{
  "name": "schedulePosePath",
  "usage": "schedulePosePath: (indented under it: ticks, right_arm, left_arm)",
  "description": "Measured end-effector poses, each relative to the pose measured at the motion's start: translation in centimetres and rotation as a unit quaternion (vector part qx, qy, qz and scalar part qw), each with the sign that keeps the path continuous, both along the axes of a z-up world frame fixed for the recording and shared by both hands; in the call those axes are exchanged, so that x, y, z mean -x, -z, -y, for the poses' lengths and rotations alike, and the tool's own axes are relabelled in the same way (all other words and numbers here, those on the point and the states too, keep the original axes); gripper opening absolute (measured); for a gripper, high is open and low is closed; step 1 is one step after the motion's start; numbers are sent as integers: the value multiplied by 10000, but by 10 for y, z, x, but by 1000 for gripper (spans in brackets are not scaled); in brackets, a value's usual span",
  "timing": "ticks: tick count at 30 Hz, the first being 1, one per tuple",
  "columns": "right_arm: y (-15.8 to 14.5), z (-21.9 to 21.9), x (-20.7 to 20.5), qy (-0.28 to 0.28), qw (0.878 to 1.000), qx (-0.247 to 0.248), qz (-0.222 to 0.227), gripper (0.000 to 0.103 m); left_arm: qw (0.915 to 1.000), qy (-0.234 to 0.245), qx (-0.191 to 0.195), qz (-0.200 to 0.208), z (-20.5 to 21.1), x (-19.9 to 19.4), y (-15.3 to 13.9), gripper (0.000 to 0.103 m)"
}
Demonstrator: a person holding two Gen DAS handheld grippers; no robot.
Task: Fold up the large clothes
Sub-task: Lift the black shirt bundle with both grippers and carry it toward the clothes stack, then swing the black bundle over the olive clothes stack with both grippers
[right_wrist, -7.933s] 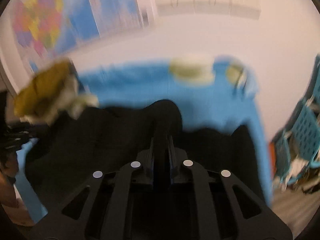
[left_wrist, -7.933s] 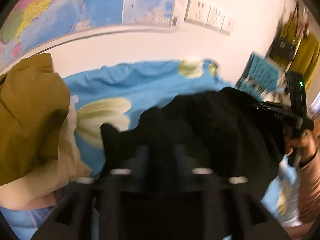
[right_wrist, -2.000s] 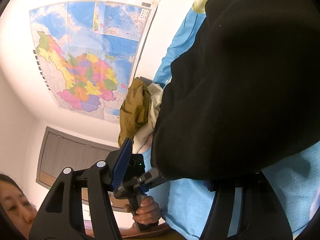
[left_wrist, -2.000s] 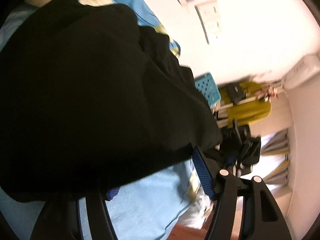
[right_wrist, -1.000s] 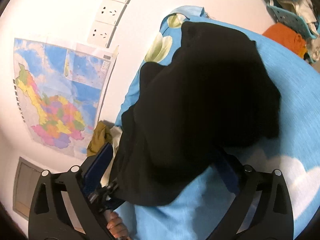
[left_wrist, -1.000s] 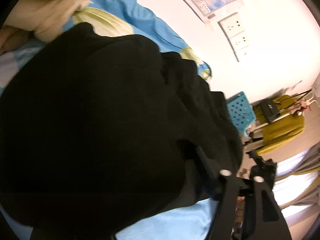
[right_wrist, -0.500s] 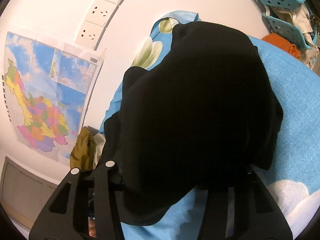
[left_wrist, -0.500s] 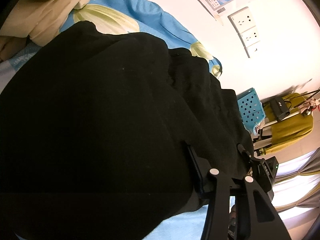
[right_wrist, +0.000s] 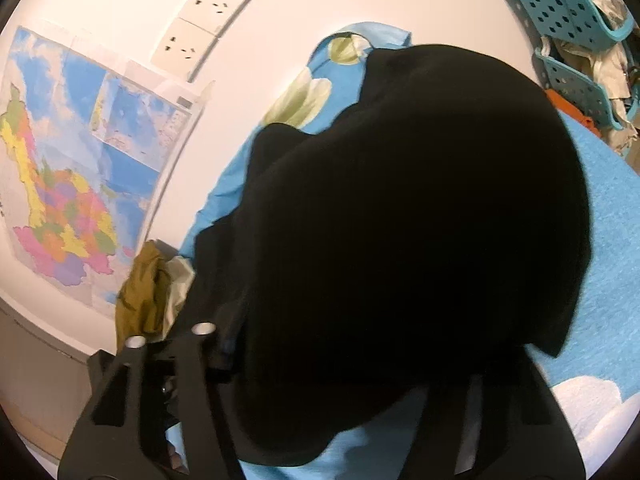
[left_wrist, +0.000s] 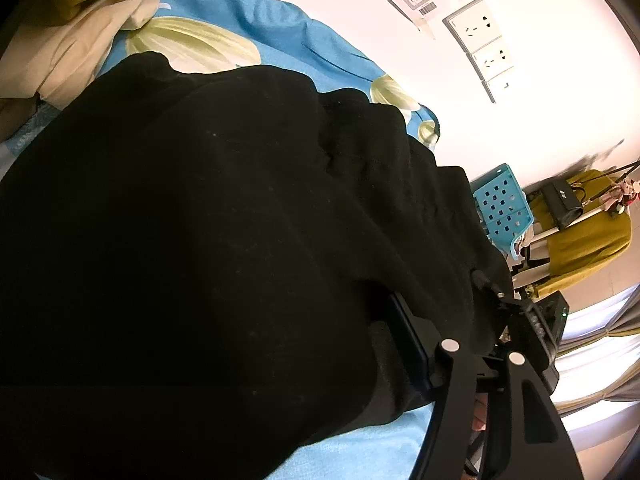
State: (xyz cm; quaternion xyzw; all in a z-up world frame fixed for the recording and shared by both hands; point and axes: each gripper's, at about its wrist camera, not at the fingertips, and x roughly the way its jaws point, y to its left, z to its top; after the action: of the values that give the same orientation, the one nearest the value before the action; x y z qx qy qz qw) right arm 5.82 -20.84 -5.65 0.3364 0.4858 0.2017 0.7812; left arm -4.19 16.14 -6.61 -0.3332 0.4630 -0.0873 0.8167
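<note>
Between both hand-held gripper jaws: black garment [left_wrist: 224, 240].

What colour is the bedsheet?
Light blue bedsheet with pale yellow-white flowers; the left wrist view shows it best.

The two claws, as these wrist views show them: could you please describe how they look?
Both are matte black plastic frames with open triangular cutouts and round silver studs. The left claw has a dark blue pad on its finger. The right claw looks alike, its fingertips buried under black cloth.
</note>
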Motion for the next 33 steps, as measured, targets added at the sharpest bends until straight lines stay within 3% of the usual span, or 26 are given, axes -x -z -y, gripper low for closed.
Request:
schedulePosePath:
  ticks: [2,6,10,14,15,16,19,24,33]
  right_arm:
    - [1,2,1,-98,9999,13,25,34]
    - [0,2,1,-192,9998,-52,32,32]
    - [5,1,-1,-215,9992,-319,-144,52]
    - [0,-8,-4,-247,9994,-197,-125,61]
    - [0,-9,-4,-251,9995,-167,-123,58]
    - [-1,-10,-4,-276,9996,-46,-106,48]
    - [1,-6,-3,-316,9994,-97,-99,30]
    - [-5,-7,-3,-414,9988,-254,-58,22]
    - [-26,-8,2,-606,9962,-610,102,20]
  left_arm:
    - [10000,3,-21,-13,0,0,0,63]
    - [9999,39,-86,-38,-2,0,0,52]
    - [9999,46,43,-112,-7,-1,3,45]
    - [9999,76,0,-115,-4,-1,2,43]
    - [9999,84,-4,-118,-4,-1,2,42]
    - [9999,89,18,-124,-5,-1,2,41]
    - [9998,137,10,-119,-4,-1,2,38]
    - [9998,198,-30,-70,-3,-2,-2,36]
    - [9992,363,-156,81,-2,-2,-13,29]
